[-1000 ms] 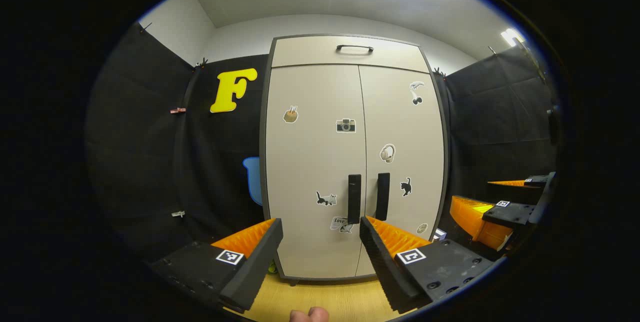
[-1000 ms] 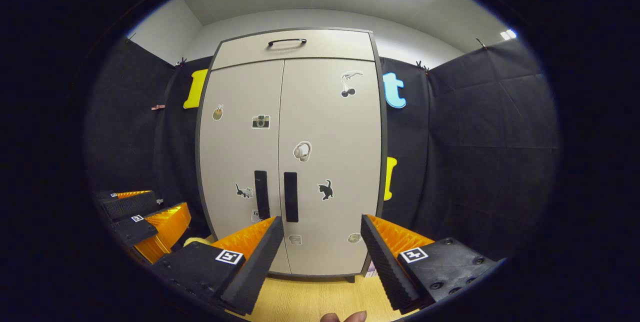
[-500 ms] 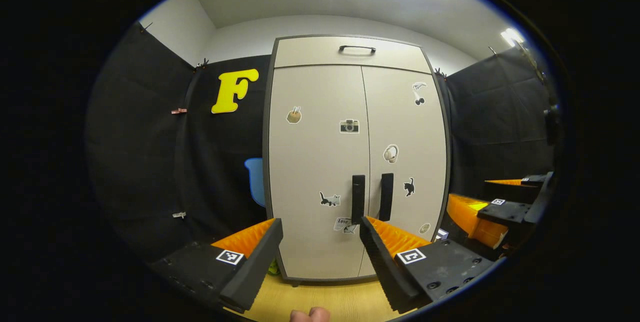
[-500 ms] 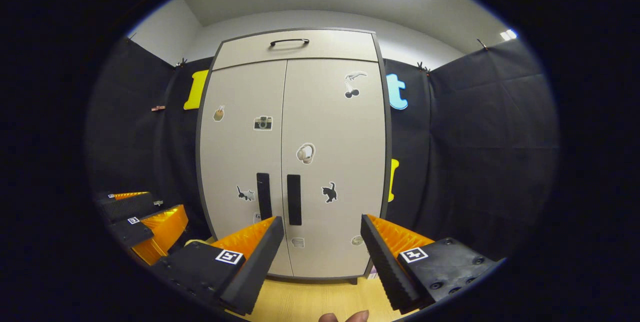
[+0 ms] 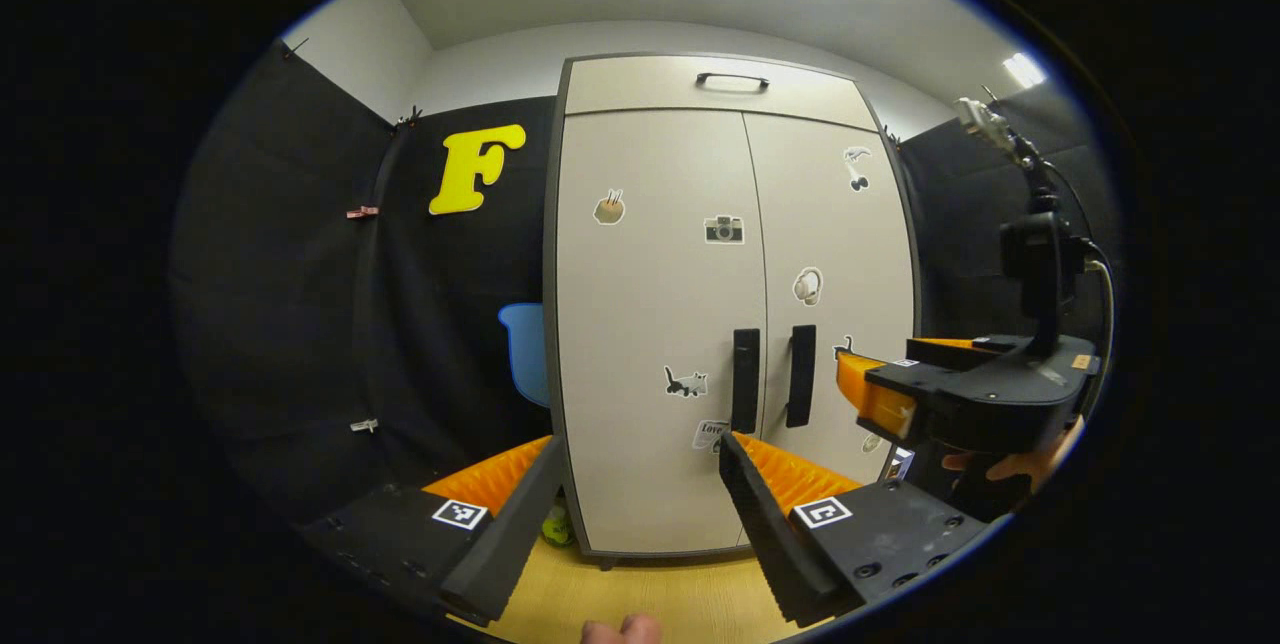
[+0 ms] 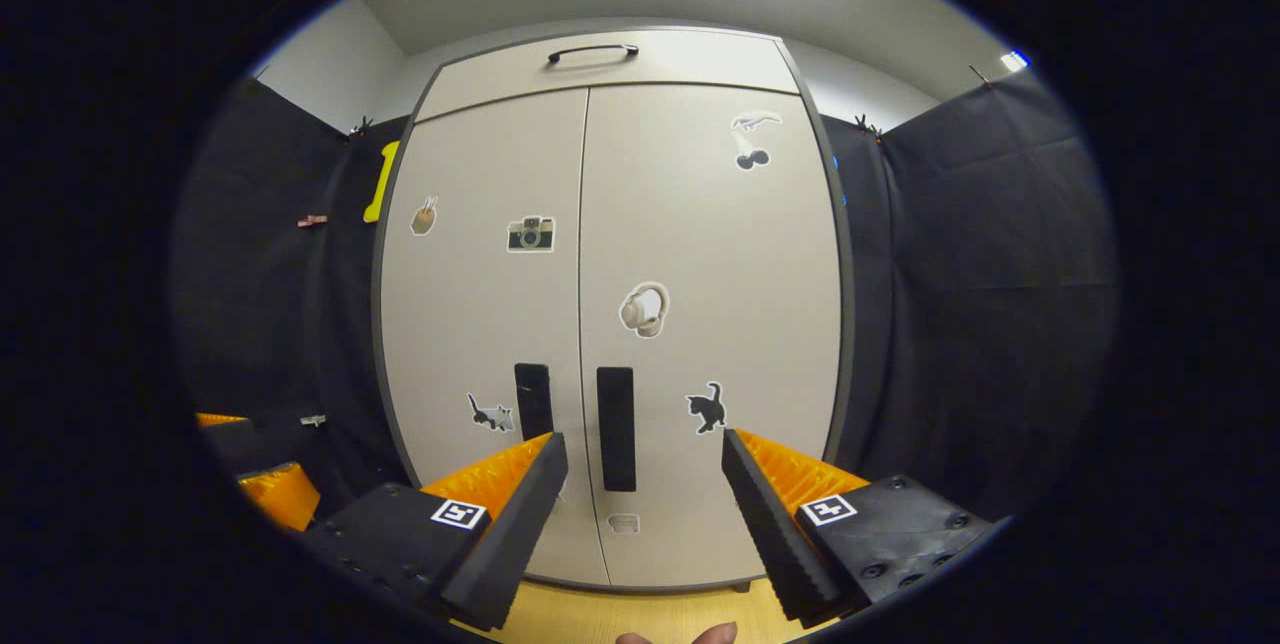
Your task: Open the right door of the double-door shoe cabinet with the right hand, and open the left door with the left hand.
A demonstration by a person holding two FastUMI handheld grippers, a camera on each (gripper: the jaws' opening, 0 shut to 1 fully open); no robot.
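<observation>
The pale shoe cabinet stands straight ahead with both doors shut. In the right gripper view, the right door (image 6: 710, 254) and its dark upright handle (image 6: 616, 429) are close, the handle lined up between the fingers of my open right gripper (image 6: 644, 438), still short of it. The left door's handle (image 6: 533, 402) is just beside it. In the left gripper view, my open left gripper (image 5: 641, 442) hangs farther back, facing the left door (image 5: 650, 304) and its handle (image 5: 745, 381). The right gripper (image 5: 880, 364) shows ahead on the right, level with the right handle (image 5: 800, 376).
A drawer with a bar handle (image 5: 732, 81) tops the cabinet. Black cloth walls flank it on both sides. Wooden floor (image 5: 680, 599) lies below, with a small greenish object (image 5: 553, 527) at the cabinet's left foot. A hand (image 5: 1010, 464) holds the right gripper.
The right gripper has moved forward to the cabinet, whose doors now loom larger in its view. In the left gripper view it has come in from the right edge. Both doors stay shut.
</observation>
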